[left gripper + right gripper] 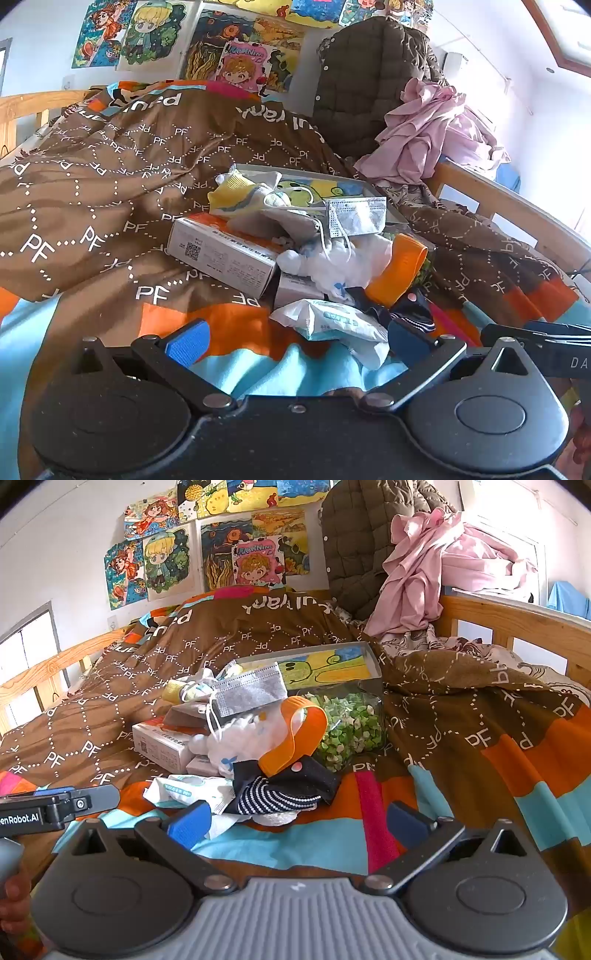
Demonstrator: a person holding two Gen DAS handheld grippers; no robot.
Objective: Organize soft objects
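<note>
Green-filled clear bag [351, 727], possibly snacks, right view only.

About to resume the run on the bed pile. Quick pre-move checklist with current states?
1. Left gripper open, holding nothing: ok.
2. Right gripper open, holding nothing: ok.
3. Grippers apart from each other: ok, side by side.
4. Nearest soft item within easy approach: ok, wipes pack and striped sock lie just ahead.
5. Face mask free to lift: not ok, its ear loops hang into the pile.
6. Place to put sorted items: cannot tell.
</note>
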